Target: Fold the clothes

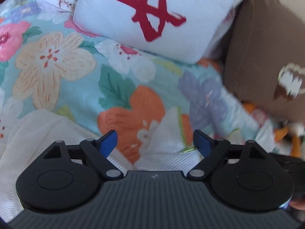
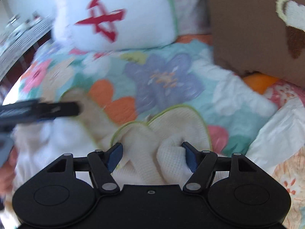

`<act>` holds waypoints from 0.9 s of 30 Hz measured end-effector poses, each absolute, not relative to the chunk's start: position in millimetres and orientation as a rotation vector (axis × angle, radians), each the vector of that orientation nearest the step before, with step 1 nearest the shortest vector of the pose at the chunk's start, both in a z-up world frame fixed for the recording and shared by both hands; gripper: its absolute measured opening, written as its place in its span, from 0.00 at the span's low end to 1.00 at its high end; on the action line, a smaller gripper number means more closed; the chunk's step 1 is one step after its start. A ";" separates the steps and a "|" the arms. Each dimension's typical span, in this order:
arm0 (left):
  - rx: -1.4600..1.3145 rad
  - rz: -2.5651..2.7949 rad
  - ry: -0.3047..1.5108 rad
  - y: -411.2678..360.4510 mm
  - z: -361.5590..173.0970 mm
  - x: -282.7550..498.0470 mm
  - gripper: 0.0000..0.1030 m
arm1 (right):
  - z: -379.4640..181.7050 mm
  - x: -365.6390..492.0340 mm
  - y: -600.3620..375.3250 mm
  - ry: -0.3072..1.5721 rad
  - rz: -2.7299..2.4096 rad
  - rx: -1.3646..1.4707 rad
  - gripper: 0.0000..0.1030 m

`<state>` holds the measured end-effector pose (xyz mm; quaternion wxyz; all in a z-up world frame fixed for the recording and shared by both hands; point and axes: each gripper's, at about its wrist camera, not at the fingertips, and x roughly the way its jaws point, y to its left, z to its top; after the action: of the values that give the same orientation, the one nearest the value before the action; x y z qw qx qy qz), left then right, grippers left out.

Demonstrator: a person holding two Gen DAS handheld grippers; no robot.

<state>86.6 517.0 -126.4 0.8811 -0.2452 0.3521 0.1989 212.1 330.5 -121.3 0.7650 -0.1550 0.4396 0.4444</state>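
A cream waffle-knit garment with green trim [image 2: 171, 126] lies crumpled on a floral quilt [image 2: 164, 76]. My right gripper [image 2: 152, 152] is open just above it, and folds of the cloth bulge between its fingers without being pinched. My left gripper [image 1: 154, 143] is open over the quilt [image 1: 80, 87], with the same cream garment [image 1: 38, 133] under and to the left of it. The left gripper also shows as a blurred dark bar in the right wrist view [image 2: 47, 110], over the garment's left part.
A white pillow with a red mark [image 1: 152, 17] [image 2: 118, 15] lies at the back. A brown cushion with a white and brown emblem [image 1: 266, 57] [image 2: 253, 28] stands at the right. An orange object [image 2: 259, 82] pokes out under it. White cloth [image 2: 282, 133] lies at the right.
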 end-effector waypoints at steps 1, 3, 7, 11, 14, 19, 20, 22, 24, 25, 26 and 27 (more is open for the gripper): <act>-0.420 0.417 0.739 506.6 -129.2 83.8 0.29 | -122.6 199.8 323.6 0.947 1.009 -0.361 0.71; -0.302 0.473 0.733 490.3 -134.2 75.0 0.15 | -126.6 178.2 309.1 0.953 1.086 -0.404 0.70; -0.215 0.526 0.671 466.4 -137.5 53.8 0.15 | -126.5 156.1 284.1 0.967 1.114 -0.464 0.70; -0.131 0.510 0.684 451.5 -138.6 44.3 0.15 | -99.6 159.5 260.8 0.957 1.124 -0.381 0.68; -0.113 0.490 0.684 451.9 -139.3 41.0 0.15 | -72.8 173.4 245.8 0.902 1.095 -0.249 0.69; -0.168 0.434 0.678 464.5 -134.3 34.5 0.16 | -80.3 213.4 242.3 1.036 0.970 -0.020 0.69; -0.181 0.419 0.670 466.8 -130.6 31.9 0.18 | -89.5 221.3 243.1 1.092 0.940 0.036 0.69; -0.201 0.387 0.635 471.1 -121.0 26.6 0.20 | -111.0 233.0 243.4 1.187 0.883 0.164 0.70; -0.203 0.365 0.586 474.4 -111.0 22.7 0.24 | -127.7 237.2 247.2 1.213 0.842 0.237 0.71; -0.206 0.364 0.557 476.9 -107.0 22.0 0.28 | -133.9 237.8 250.4 1.210 0.826 0.254 0.72; -0.218 0.373 0.533 480.6 -105.1 22.7 0.39 | -139.6 238.5 253.8 1.207 0.810 0.268 0.74; -0.235 0.382 0.515 484.7 -104.5 23.7 0.43 | -143.4 239.6 258.0 1.208 0.797 0.272 0.74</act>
<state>23.7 484.8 -104.5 0.9422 -0.1151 0.2526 0.1874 239.6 258.0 -143.4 0.7410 0.1241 0.5509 0.3633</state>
